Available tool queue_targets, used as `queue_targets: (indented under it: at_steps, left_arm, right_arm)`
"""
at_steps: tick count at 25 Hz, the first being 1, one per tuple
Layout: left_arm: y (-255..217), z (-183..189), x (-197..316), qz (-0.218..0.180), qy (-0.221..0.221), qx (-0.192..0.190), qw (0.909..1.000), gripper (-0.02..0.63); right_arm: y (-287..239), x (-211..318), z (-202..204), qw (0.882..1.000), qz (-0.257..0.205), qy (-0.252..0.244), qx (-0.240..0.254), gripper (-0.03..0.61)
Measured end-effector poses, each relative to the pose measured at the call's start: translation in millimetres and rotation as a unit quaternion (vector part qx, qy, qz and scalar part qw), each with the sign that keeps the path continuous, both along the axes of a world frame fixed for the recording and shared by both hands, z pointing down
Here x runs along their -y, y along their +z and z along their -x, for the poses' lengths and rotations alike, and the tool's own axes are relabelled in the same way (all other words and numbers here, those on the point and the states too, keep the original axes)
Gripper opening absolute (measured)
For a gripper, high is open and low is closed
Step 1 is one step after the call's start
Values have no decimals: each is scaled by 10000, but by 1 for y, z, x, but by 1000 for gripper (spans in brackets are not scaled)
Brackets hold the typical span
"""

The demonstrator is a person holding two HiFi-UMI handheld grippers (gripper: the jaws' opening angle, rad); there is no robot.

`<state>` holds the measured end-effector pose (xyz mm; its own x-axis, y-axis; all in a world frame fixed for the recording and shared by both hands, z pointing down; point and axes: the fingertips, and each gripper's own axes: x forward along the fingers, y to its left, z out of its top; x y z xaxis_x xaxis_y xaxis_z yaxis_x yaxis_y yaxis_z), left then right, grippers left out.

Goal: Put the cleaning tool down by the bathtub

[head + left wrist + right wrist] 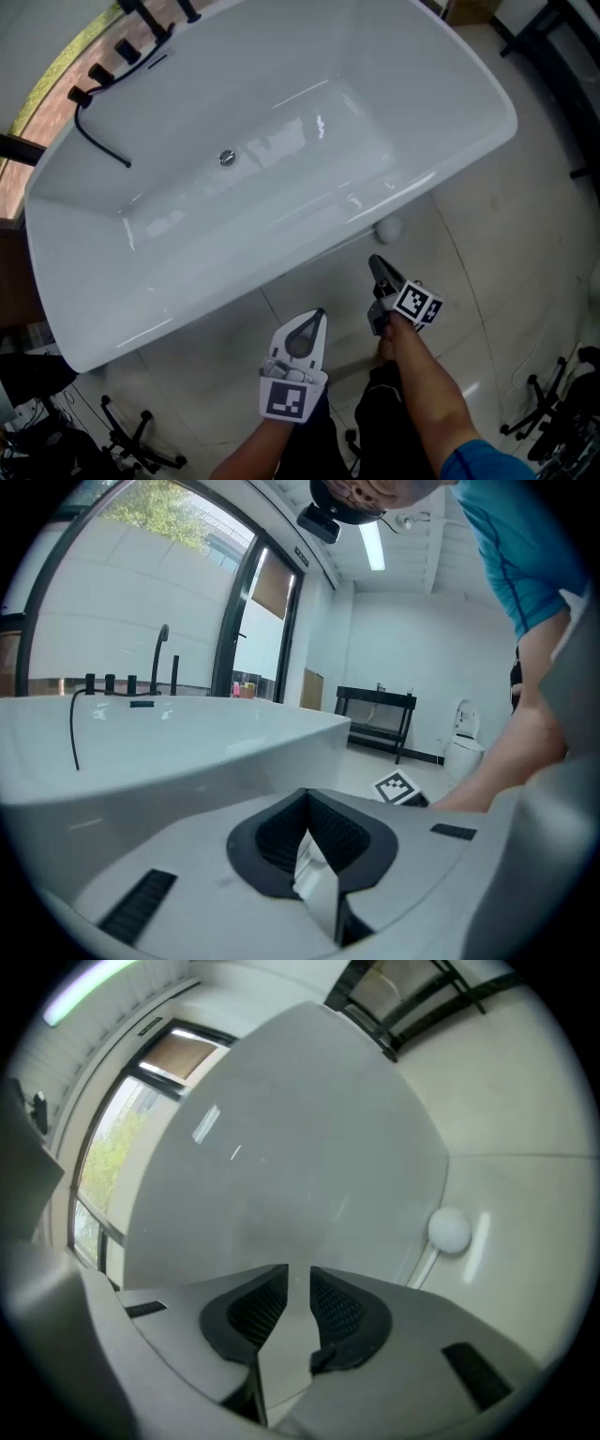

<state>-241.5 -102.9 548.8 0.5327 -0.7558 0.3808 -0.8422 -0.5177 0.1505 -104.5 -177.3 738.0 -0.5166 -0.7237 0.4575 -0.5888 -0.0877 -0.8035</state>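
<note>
- Between the right gripper's [298,1277] jaws: a slim gap and nothing in it, pads pressing on nothing, so released.
- Left gripper [307,803] jaws clenched tip to tip, empty.
- Cleaning tool [449,1229]: white round head on a thin handle, lying on the floor [497,281] just beside the bathtub's [216,291] outer wall, ahead of the right jaws and apart from them.
- Both grippers over the floor along the tub's near long side, left one just beside the right.
- Inside the tub: drain [226,157]; black hose [98,142] over the far rim.
</note>
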Motion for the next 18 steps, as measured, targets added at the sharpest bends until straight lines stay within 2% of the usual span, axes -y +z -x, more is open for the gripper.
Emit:
queue_targets:
  at_steps: [5,9,13,14,18]
  left_arm:
    - [-90,4,-5,-107,-6,-61,9999,0]
    - [-158,-7,-32,-126,292,-5,9995,-2]
    - [-233,-3,-36,-239,259,-242,9991,-2]
    - [-254,-5,-40,-248,310,-286,9988,-2]
    - [-329,-23,-70,-401,805,-352,9953,-2]
  right_arm:
    - [-148,-28,-1,9929,-952,-402,-588,70]
    - [-259,-65,-17,9825,-1499,-247,-1073,49]
    - [-366,-84,-23,9606,-2053,-251,-1858,34]
    - [-392,-93,-27,9552,-2141,-233,-2030,12]
    - [-495,-139,-46,9349,-2470,52,-2548,13]
